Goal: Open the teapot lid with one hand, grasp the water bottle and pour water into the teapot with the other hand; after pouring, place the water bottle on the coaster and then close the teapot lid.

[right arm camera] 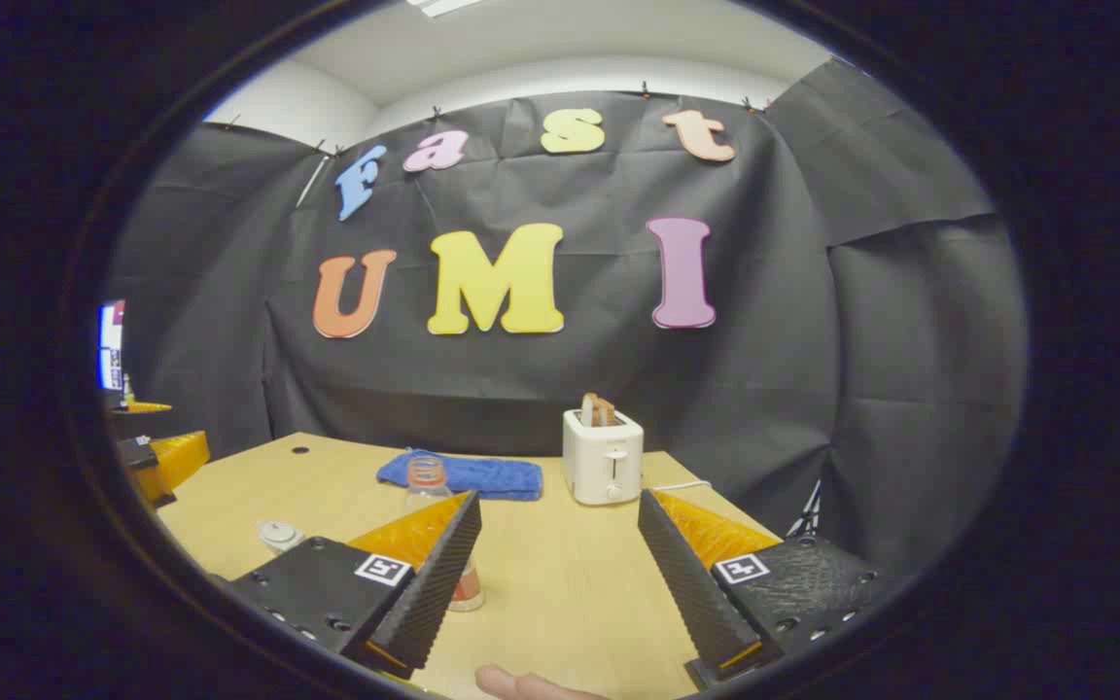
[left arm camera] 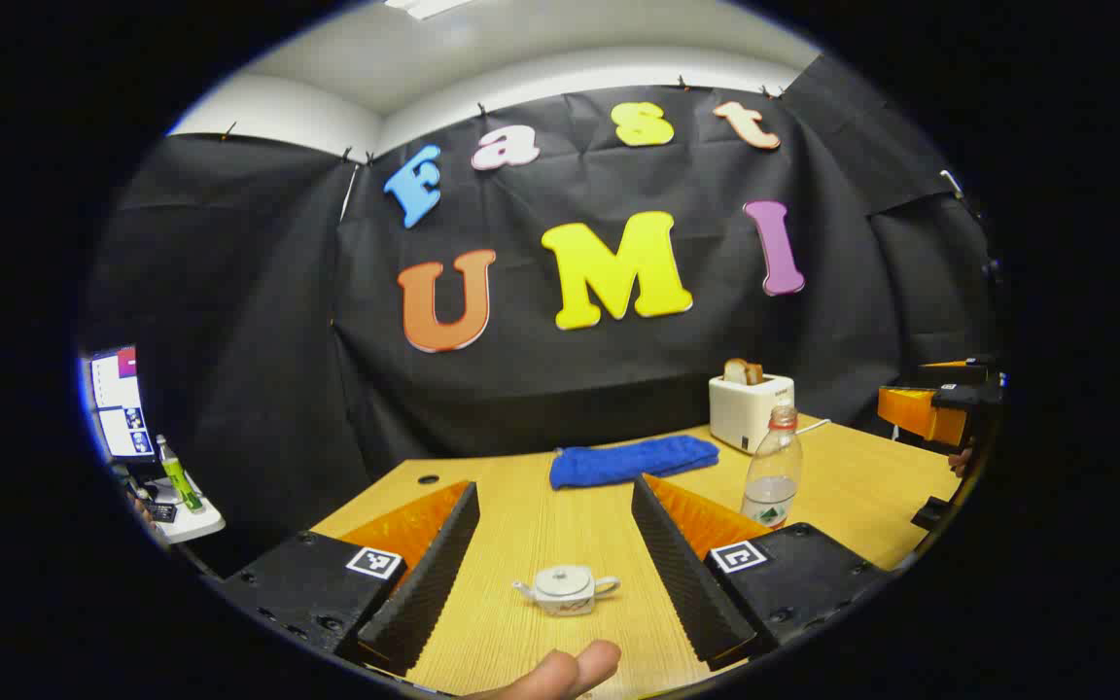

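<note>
A small white teapot [left arm camera: 567, 589] with its lid on stands on the wooden table [left arm camera: 541, 525], low between the spread fingers of my left gripper [left arm camera: 554, 486], which is open and empty. The clear water bottle [left arm camera: 772, 472] with a reddish cap stands upright to the right, behind that gripper's right finger. In the right gripper view the bottle [right arm camera: 427, 481] is partly hidden behind the left finger of my right gripper [right arm camera: 560, 498], open and holding nothing. The teapot [right arm camera: 278, 533] sits further left.
A blue towel [left arm camera: 633, 459] lies at the back of the table, and a white toaster [left arm camera: 751, 408] with bread stands to its right. My right gripper [left arm camera: 939, 408] hangs at the right edge. A monitor [left arm camera: 118, 403] stands off the table's left.
</note>
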Tool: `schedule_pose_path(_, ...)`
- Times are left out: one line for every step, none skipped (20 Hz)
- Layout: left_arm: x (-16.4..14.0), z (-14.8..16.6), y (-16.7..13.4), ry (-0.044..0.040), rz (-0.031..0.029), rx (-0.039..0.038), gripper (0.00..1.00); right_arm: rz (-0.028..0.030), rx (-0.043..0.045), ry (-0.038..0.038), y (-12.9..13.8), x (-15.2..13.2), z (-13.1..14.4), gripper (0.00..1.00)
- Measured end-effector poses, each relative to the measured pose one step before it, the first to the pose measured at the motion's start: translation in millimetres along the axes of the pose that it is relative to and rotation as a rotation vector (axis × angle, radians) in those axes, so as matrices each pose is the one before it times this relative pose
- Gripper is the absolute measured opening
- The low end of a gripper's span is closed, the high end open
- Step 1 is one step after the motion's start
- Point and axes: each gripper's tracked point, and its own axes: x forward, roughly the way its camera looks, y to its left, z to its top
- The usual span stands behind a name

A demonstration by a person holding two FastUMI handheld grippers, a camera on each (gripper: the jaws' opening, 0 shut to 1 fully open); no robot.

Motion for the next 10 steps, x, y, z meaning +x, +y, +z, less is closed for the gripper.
schedule_pose_path(2.84, 2.15, 4.75, 0.00494, 0.00307, -0.02182, 0.99, -0.00715, -0.04739, -0.00839, 1.03, 1.58, -1.81, 0.97)
schedule_pose_path(1.43, -5.23, -0.19, 0.01832, -0.00705, -0.00756, 0.99, -0.01619, -0.03751, -0.00539, -1.98, 0.93, -0.19, 0.95)
schedule_pose_path(4.06, -5.64, 2.13, 0.01636, 0.00812, -0.00178, 0.99, -0.01992, -0.02197, -0.00385, -3.73, 1.28, -0.57, 0.94)
schedule_pose_path(1.72, -3.25, 5.30, 0.01161, 0.01455, 0.00333, 0.99, 0.00017, -0.00666, 0.00041, 1.05, -1.18, -0.05, 0.95)
schedule_pose_path(3.17, -4.54, 2.48, 0.01293, 0.01101, 0.00429, 0.99, 0.01392, 0.00435, 0.00176, 3.68, -1.88, -1.13, 0.97)
schedule_pose_path(2.18, -3.79, -0.63, 0.01302, 0.00569, 0.00092, 0.99, 0.00621, 0.01031, -0.00034, 0.82, -1.88, 1.77, 0.95)
schedule_pose_path(1.54, -2.57, -0.98, 0.00907, 0.00018, 0.00178, 0.99, 0.00048, 0.00831, -0.00492, -2.64, -1.26, 1.18, 0.95)
schedule_pose_path(1.04, -1.71, -0.13, 0.00448, -0.00327, -0.00026, 1.00, -0.00339, 0.00191, -0.00656, -1.89, -1.73, 2.33, 0.95)
schedule_pose_path(0.80, 0.39, -1.26, 0.00001, -0.00379, -0.00488, 1.00, -0.00708, -0.00080, -0.00404, -2.38, 0.14, 1.07, 0.95)
schedule_pose_path(-0.35, -0.07, -0.77, -0.00184, -0.00493, -0.00562, 1.00, -0.00472, -0.00542, -0.00254, -1.52, 0.04, 0.71, 0.95)
